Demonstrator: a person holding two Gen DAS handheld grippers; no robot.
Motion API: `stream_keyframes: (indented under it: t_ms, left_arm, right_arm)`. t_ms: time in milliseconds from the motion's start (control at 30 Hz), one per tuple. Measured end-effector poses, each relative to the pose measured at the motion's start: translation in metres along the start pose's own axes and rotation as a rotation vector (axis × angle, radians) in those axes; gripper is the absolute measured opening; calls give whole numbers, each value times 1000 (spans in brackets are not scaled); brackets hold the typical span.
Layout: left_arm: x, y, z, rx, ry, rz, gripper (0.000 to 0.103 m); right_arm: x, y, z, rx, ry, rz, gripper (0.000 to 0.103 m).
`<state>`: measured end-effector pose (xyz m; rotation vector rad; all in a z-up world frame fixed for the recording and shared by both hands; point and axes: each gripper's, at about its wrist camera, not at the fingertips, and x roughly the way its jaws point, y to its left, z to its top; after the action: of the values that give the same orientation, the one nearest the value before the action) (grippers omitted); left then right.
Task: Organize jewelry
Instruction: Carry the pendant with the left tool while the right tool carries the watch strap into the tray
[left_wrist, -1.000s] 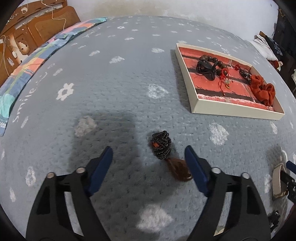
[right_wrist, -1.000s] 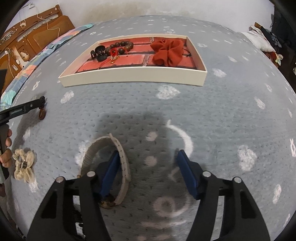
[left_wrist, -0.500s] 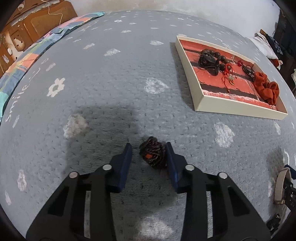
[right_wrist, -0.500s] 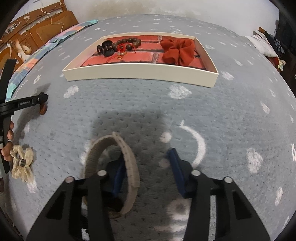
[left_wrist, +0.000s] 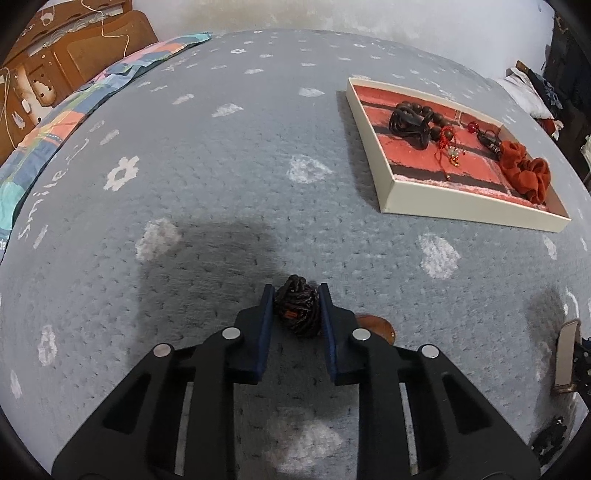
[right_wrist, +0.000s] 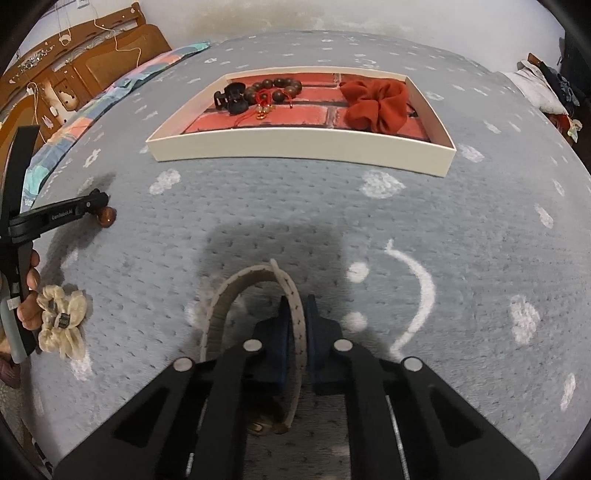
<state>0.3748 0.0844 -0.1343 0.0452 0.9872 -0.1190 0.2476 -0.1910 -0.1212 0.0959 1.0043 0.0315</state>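
Observation:
My left gripper (left_wrist: 296, 295) points down at the grey bedspread, its jaws closing, with both blue pads against a bundle of black braided cord (left_wrist: 297, 310). The cord's brown pendant (left_wrist: 373, 325) lies just right of the fingers. My right gripper (right_wrist: 297, 306) is shut on one side of a beige strap loop (right_wrist: 236, 284) that stands on edge on the spread. A cream-walled tray (right_wrist: 295, 146) with a red brick lining lies farther off. It holds a dark bead bracelet (right_wrist: 277, 88), a black hair claw (right_wrist: 231, 98) and a red scrunchie (right_wrist: 376, 101).
A cream scrunchie (right_wrist: 61, 323) lies by the person's hand at the left edge. A patchwork quilt (left_wrist: 55, 125) and a wooden headboard (left_wrist: 74, 55) border the far left. Clothes (left_wrist: 532, 96) are piled at the far right. A small dark item (left_wrist: 550, 439) lies near the right gripper.
Both grippers went from wide open to closed. The left one came down over the cord bundle and closed in on it; the right one closed on the strap, which now stands more upright.

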Motion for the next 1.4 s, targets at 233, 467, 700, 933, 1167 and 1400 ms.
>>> stream_keyframes:
  t_ms: [233, 467, 700, 933, 1167, 1400]
  left_arm:
    - [-17, -3, 5, 0, -39, -15, 22]
    - [-39, -16, 16, 29, -91, -21, 22]
    - [-60, -32, 38, 40, -133, -35, 22]
    - [-75, -58, 68, 52, -179, -46, 22]
    - [-57, -93, 97, 60, -177, -43, 22]
    - [-18, -125, 117, 46, -136, -93, 22]
  right_arm:
    - [-3, -4, 0, 14, -10, 14, 6]
    - [-13, -13, 13, 40, -46, 15, 6]
    - [-26, -22, 46, 35, -107, -4, 6]
    - [-34, -36, 98, 43, -170, -29, 6]
    - [-14, -45, 145, 60, -196, -50, 6]
    - [28, -45, 170, 61, -148, -43, 6]
